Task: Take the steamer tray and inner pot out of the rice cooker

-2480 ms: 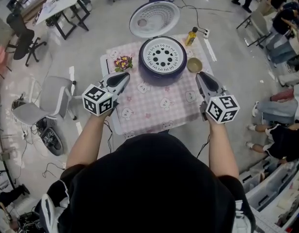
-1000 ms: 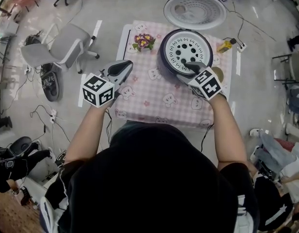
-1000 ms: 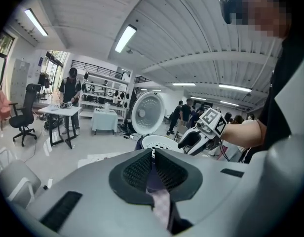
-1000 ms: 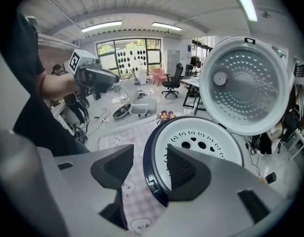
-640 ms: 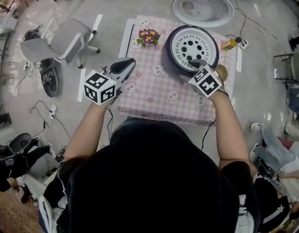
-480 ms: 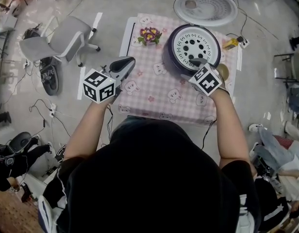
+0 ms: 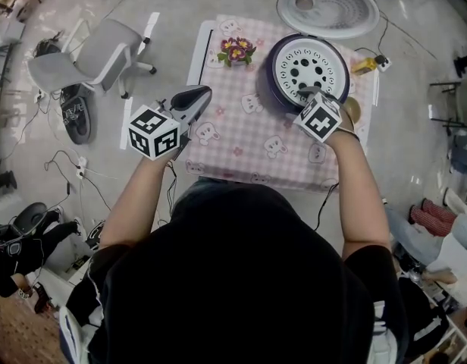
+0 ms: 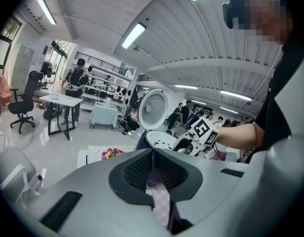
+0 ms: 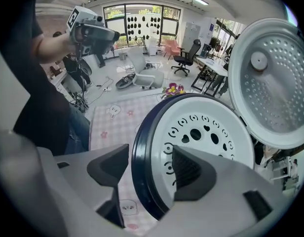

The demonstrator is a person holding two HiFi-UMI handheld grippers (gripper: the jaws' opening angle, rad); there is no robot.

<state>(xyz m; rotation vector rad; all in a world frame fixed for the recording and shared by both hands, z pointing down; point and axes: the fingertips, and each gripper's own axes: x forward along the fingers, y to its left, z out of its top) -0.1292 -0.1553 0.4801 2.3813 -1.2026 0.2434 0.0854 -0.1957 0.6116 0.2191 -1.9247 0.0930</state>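
Over pink checked table, R claw, jaws just opening wide, straddles rice cooker rim; L claw closed.

black short-sleeved shirt, forearms bare. left gripper, right gripper: grey shells, black ribbed pads, white cubes carrying black square markers.

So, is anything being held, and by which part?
Nothing. The left hand-held gripper is shut empty; the right hand-held gripper, jaws just opened, straddles the rice cooker rim without pressing.
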